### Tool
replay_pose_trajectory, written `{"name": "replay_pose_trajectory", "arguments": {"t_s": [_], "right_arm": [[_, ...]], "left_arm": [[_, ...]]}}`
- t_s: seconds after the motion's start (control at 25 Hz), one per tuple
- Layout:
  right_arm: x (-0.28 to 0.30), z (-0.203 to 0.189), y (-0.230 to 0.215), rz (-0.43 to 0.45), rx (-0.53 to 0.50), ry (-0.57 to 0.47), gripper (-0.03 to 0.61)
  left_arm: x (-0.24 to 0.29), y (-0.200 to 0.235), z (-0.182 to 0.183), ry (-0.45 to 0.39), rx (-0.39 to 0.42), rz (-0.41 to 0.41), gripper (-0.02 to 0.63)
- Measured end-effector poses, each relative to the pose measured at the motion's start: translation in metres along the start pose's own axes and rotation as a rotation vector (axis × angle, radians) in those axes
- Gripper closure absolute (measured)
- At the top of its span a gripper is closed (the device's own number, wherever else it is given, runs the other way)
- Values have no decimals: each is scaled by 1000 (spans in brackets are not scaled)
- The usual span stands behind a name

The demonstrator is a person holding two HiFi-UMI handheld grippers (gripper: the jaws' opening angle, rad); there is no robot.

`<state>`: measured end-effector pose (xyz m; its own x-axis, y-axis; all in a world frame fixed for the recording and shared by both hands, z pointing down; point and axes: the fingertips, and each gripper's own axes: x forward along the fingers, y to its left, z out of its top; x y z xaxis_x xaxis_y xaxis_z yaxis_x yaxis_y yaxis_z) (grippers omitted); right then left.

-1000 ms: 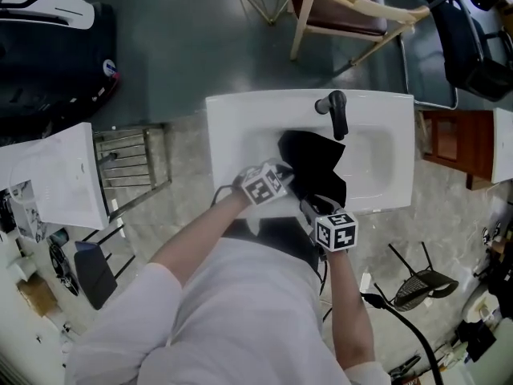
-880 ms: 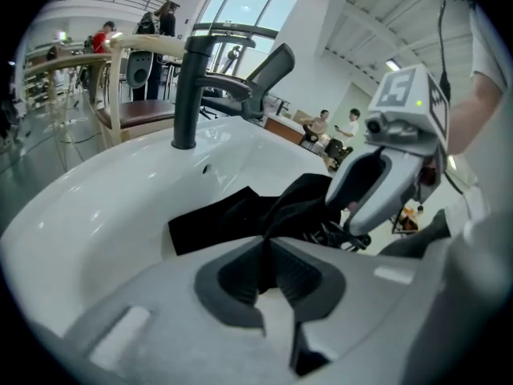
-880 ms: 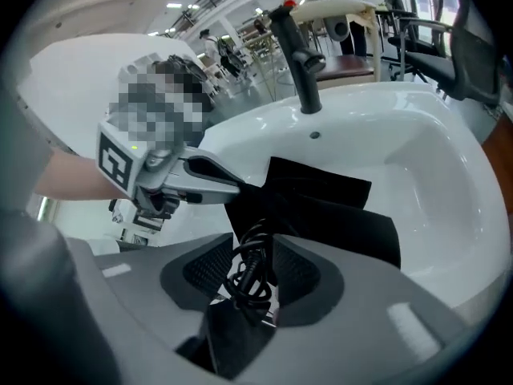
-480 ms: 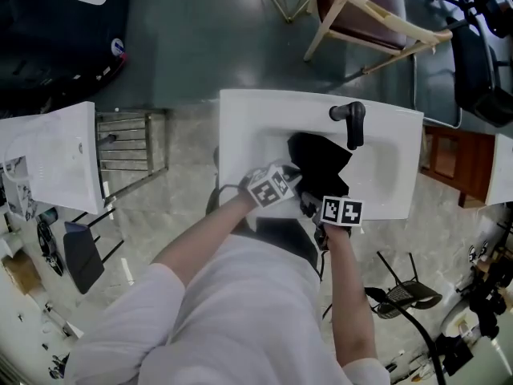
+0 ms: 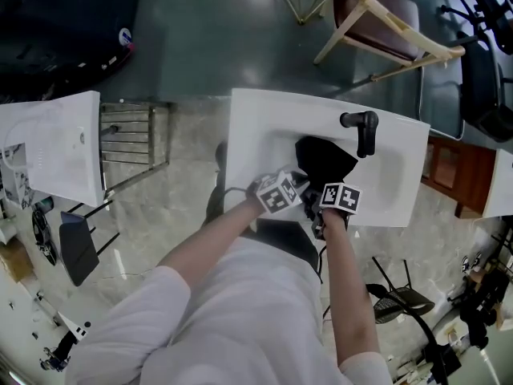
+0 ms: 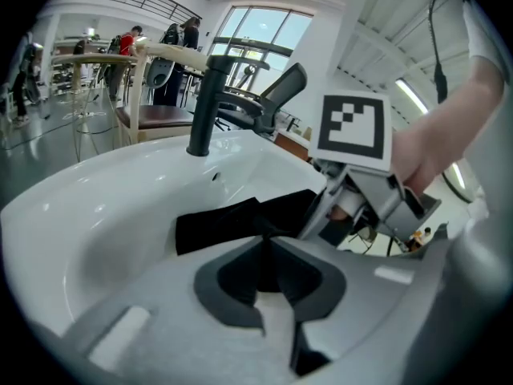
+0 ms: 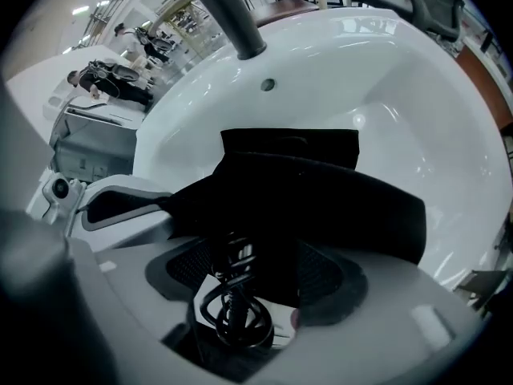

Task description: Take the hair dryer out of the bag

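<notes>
A black bag [image 5: 325,160] lies in the white sink basin [image 5: 248,127]. My left gripper [image 5: 298,184] is shut on the bag's near edge; in the left gripper view its jaws [image 6: 268,243] pinch the black fabric [image 6: 232,221]. My right gripper [image 5: 327,207] points steeply down at the bag's mouth right beside the left one, and its jaws [image 7: 256,239] are opening wide. Between them sit the bag's black fabric [image 7: 321,191] and a coiled black cord [image 7: 232,311], with no pad pressing on either. The hair dryer's body is hidden.
A black faucet [image 5: 365,131] stands at the basin's far rim, just beyond the bag. A wooden chair [image 5: 385,30] is behind the sink, another white basin [image 5: 48,147] at the left, and a metal rack [image 5: 132,147] between them.
My right gripper has sunk toward the bag's mouth, rolled, and drawn in beside the left one. The left gripper has stayed on the bag's edge.
</notes>
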<state>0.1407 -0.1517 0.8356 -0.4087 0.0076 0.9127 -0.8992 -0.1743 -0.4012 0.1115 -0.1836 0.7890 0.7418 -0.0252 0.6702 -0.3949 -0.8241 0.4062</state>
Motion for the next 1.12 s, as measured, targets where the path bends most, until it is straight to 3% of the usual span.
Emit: {"name": "replay_pose_trajectory", "arguments": {"t_s": [0.2,0.32,0.52,0.72,0.92,1.12], "right_arm": [[15,-6,7,61,47,78,256],[23,-13,12,119,52,132,301],[17,-11,11,194,76,143,316],[-3,-26,11,243,20,179,322],[-25,-43,15,261,-31,167,322],[-50,-61,18,265,-84,162,322]], "left_arm": [[-4,3,-2,-15,-21,6,591],[-9,3,-7,-9,-34,1,591],[-14,2,-13,-5,-19,6,582],[-23,-4,-13,-14,-19,6,492],[-28,-27,-17,-1,0,-50,455],[-33,-46,-17,9,38,-48,440]]}}
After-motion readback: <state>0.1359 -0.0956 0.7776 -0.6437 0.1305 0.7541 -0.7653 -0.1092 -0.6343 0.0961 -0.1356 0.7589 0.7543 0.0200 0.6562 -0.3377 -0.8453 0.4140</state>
